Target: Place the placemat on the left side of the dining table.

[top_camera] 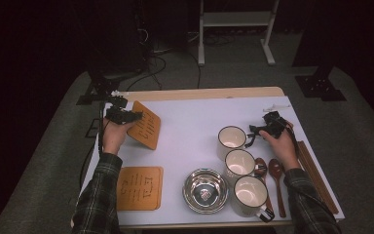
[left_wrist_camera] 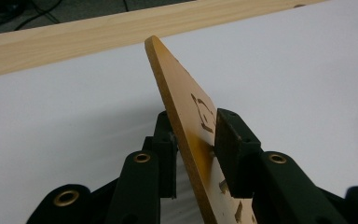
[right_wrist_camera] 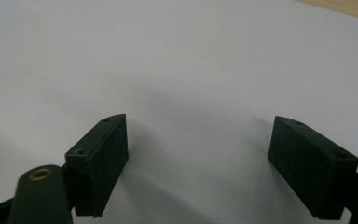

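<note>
The left gripper (top_camera: 122, 116) has a thin orange wooden mat (left_wrist_camera: 182, 116) standing on edge between its fingers (left_wrist_camera: 235, 144), near the far left corner of the worktop (top_camera: 195, 122). In the left gripper view the right-hand finger lies against the mat's carved face, while the other finger (left_wrist_camera: 165, 154) seems to stand a little off its back. The grip looks loosened, not clamped, so I judge the mat is at best lightly held. From the high view it leans, one edge down on the white surface and the other raised by the gripper.

The main risk is that the mat tips. With slack fingers nothing fixes its angle, and it may flop flat with a slap, or slide on the smooth top towards the wooden rim and end up crooked. If the hand pulls back with one finger dragging on the cut-out pattern, the mat may be carried along with it.

A second mat (top_camera: 140, 187) lies flat at the near left, well apart, so a collision there is unlikely.

The right gripper (right_wrist_camera: 198, 163) rests with its fingers spread wide and nothing between them, just beside the farthest of three cups (top_camera: 232, 138). A careless shift of that hand could knock the cup, or the spoons (top_camera: 275, 175) near the wrist.
</note>
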Motion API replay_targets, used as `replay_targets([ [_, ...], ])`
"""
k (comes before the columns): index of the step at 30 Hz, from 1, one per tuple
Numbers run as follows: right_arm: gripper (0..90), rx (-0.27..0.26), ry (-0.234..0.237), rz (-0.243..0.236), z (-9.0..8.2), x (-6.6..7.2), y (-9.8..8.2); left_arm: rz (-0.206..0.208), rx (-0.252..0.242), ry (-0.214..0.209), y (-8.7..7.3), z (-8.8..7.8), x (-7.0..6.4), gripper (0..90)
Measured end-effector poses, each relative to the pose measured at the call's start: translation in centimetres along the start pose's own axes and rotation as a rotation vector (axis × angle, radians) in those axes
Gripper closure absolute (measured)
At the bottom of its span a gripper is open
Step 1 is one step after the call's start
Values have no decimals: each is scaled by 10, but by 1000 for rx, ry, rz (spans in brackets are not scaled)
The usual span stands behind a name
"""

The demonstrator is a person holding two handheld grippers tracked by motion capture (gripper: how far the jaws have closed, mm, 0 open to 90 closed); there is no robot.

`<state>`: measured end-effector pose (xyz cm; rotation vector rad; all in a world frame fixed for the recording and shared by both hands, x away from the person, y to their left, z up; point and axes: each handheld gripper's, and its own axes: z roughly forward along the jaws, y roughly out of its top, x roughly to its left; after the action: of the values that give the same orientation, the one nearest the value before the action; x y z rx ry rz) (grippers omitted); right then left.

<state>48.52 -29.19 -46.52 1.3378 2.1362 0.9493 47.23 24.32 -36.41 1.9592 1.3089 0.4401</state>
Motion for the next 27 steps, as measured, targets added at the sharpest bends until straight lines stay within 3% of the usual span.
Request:
replay_targets([
  [7, 184, 0, -1, 0, 0, 0, 0, -11, 19, 25, -1, 2, 2, 665],
  [18, 184, -1, -1, -1, 0, 0, 0, 9, 72, 84, -4, 8, 5, 593],
  [27, 184, -1, -1, -1, 0, 0, 0, 1, 91, 95, -6, 12, 10, 544],
])
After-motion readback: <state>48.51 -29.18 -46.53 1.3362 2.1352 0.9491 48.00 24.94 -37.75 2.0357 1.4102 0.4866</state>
